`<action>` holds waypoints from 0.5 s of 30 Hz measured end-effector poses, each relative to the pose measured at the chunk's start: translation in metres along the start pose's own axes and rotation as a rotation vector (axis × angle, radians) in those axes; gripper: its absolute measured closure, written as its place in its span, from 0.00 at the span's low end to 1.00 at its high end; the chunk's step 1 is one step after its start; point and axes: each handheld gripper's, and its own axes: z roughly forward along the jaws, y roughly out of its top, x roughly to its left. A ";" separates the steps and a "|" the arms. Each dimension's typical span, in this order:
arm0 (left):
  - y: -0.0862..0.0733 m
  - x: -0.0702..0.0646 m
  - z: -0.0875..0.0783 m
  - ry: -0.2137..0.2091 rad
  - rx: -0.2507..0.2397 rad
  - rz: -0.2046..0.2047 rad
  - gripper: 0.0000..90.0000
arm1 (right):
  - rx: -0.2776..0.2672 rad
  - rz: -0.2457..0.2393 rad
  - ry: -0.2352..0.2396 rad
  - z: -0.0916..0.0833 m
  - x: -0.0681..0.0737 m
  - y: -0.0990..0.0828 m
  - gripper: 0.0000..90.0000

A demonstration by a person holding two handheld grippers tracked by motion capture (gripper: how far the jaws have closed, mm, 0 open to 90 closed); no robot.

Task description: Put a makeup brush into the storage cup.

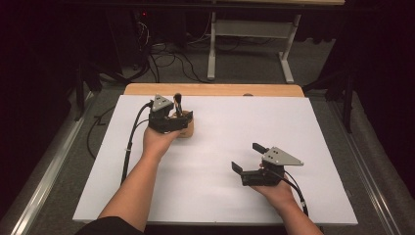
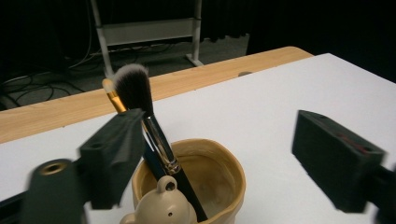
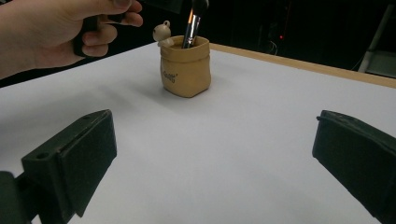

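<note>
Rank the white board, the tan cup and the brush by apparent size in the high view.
1. White board, by far the largest.
2. Tan cup, though the left gripper covers part of it.
3. Brush, with just its upper part above the cup.

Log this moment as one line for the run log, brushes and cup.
left gripper: open, over cup | makeup brush: standing in cup, unheld | right gripper: open, nothing between jaws, above white mat

Black-handled makeup brush point(image 2: 156, 140), dark white-tipped bristles up, leaning in tan sack-shaped pot point(image 2: 229, 186) with small bear figure point(image 2: 161, 210) at rim; second, gold-ferruled brush point(image 2: 112, 95) apparently behind; pot upright on white surface point(image 1: 220, 161).
</note>
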 end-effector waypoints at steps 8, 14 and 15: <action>-0.001 -0.002 -0.005 0.026 0.030 -0.006 0.00 | -0.004 -0.002 -0.004 -0.001 0.000 0.001 0.01; -0.005 -0.005 -0.013 0.001 0.019 -0.015 0.00 | -0.003 -0.003 -0.007 -0.001 0.000 0.000 0.01; -0.006 -0.006 -0.014 -0.001 0.019 -0.012 0.00 | -0.002 -0.006 -0.008 -0.001 0.000 0.000 0.01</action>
